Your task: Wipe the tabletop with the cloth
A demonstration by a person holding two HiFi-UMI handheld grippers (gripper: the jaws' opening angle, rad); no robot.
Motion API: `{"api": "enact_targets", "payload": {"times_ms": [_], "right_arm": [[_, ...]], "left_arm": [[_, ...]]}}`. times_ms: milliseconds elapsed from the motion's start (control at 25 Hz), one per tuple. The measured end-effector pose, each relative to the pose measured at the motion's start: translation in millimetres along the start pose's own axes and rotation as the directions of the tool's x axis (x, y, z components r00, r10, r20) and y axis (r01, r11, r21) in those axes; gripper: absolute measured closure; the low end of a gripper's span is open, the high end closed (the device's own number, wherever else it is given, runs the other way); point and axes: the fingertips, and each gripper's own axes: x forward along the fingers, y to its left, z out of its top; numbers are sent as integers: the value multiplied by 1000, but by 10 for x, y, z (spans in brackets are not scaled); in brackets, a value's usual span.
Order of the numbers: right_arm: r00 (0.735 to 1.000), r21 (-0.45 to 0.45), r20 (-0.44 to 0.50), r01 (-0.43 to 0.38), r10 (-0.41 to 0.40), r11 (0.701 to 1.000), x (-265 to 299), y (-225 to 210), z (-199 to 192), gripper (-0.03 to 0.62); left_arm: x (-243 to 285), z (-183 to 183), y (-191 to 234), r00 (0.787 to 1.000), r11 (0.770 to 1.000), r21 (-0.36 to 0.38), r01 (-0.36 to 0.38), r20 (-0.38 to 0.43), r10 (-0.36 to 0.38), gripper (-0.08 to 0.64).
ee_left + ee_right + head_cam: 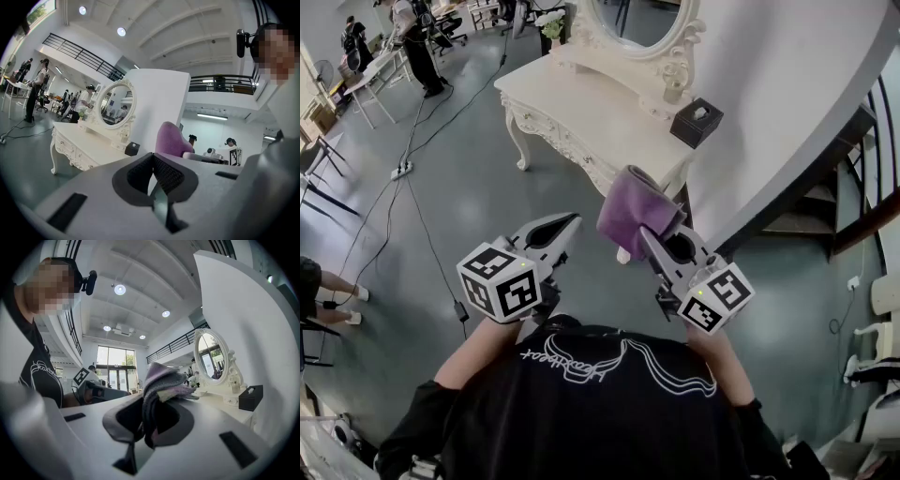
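The person stands on a grey floor (469, 197) in front of a cream-white carved dressing table (581, 108) and holds one gripper in each hand. The right gripper (152, 401) is clamped on the purple folded cloth (628, 208): in the right gripper view the fabric sits pressed between the two dark pads, and its upper part stands out above the jaws in a loose bunch. The cloth is held up in the air, near the nearest corner of the table. It does not lie on the tabletop, and the whole tabletop is beyond it in the right gripper view. The left gripper (152, 157) is closed with nothing inside. In the left gripper view its two ribbed pads meet at their tips and no object is between them. In the head view this gripper is just beside the right one, at about the same height, and both point toward the table. On the far side of the tabletop stands an oval mirror in a carved white frame (630, 21), and near the right end of the tabletop there is a small black tissue box (696, 122). A large white partition wall (778, 103) is directly behind the table. On the floor to the left lies a white power strip (401, 171) with dark cables running from it. The person wears a black T-shirt with a white line drawing (600, 403).
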Motion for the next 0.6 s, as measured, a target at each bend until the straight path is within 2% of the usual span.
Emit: {"api": "enact_targets", "payload": {"times_ms": [360,600], "right_arm": [[1000,5,-16,2,-2,1000,38,-64,-109,545],[1000,30,-27,3,-2,1000,389,-170,-193,543]], "left_arm": [[35,-90,100,1000,1000,-16,-4,5,4,555],[59,-39,441,1000,999,-34,-14,7,14,556]]}}
